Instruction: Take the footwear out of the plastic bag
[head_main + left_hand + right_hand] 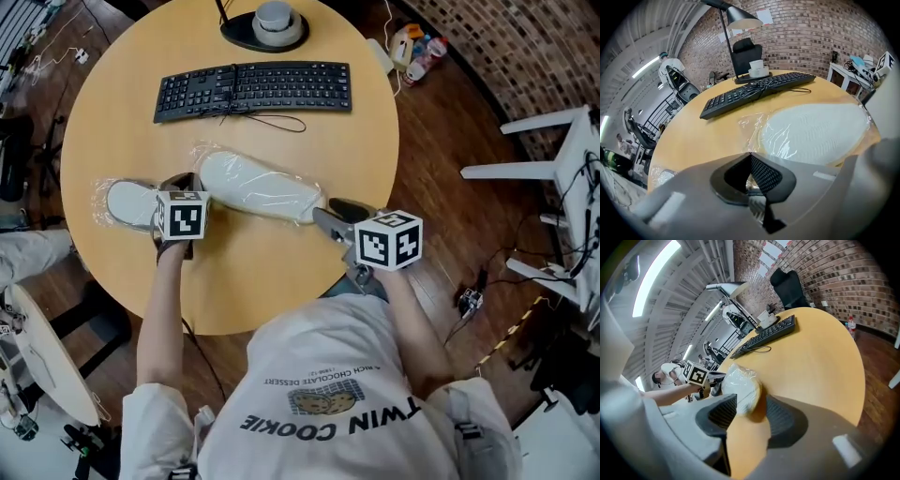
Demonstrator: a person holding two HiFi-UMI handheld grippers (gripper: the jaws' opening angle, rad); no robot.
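Observation:
Two white slippers lie on the round wooden table (281,281), each wrapped in clear plastic. The larger-looking slipper (255,186) (815,131) lies across the middle, and the second slipper (129,202) lies at the left. My right gripper (324,214) (750,404) is open, its jaws on either side of the near end of the middle slipper (739,389) without pressing it. My left gripper (178,185) (750,158) sits between the two slippers. Its tips meet, with crinkled plastic film from the left slipper's bag showing between the pads.
A black keyboard (253,89) with a looped cable lies at the far side, and a lamp base (267,28) stands behind it. Bottles (417,52) stand on the floor at the upper right. White furniture (562,178) stands to the right.

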